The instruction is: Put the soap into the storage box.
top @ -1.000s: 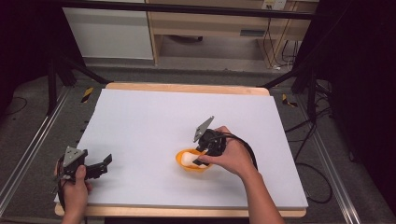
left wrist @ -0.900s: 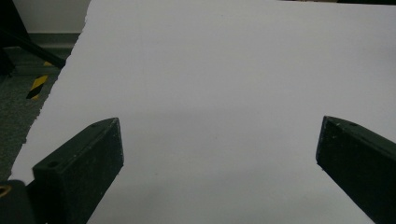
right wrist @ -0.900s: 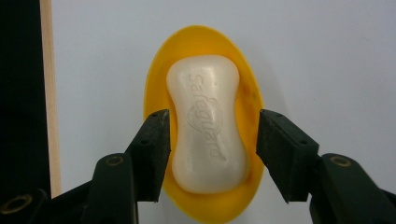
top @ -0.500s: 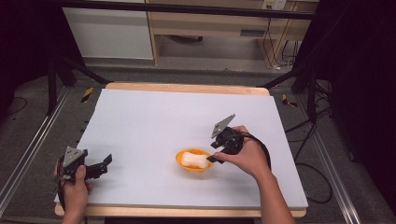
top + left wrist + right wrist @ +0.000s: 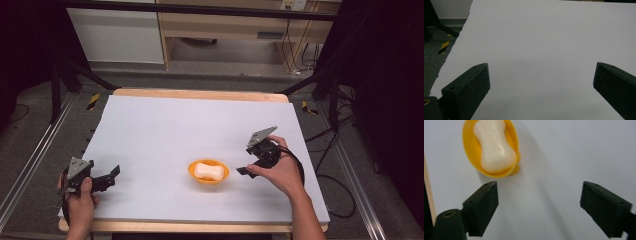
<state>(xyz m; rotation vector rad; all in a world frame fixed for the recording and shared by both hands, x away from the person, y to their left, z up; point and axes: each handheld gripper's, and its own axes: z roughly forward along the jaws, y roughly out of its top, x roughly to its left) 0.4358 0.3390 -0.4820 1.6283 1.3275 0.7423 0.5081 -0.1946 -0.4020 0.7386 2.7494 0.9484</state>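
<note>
An orange dish [image 5: 193,171] sits on the white table sheet near the front middle, with a white soap bar [image 5: 209,171] lying in it. My right gripper [image 5: 248,163] hovers just right of the dish and points toward it. Its jaws have just been opening and nothing is between them. In the right gripper view the dish [image 5: 469,157] and soap [image 5: 494,145] lie ahead at the upper left, apart from the open right gripper [image 5: 539,202]. My left gripper [image 5: 111,176] rests at the front left corner, open and empty, with bare sheet between the left gripper's [image 5: 541,82] jaws.
The white sheet [image 5: 200,125] covers a wooden table whose edge [image 5: 200,94] shows at the back. Black stand legs [image 5: 75,75] and cables [image 5: 330,170] flank the table. A white cabinet [image 5: 117,35] stands beyond it.
My right gripper has drawn away from the dish to the right, and its jaws have parted. The soap stays in the dish. The left hand has kept still.
</note>
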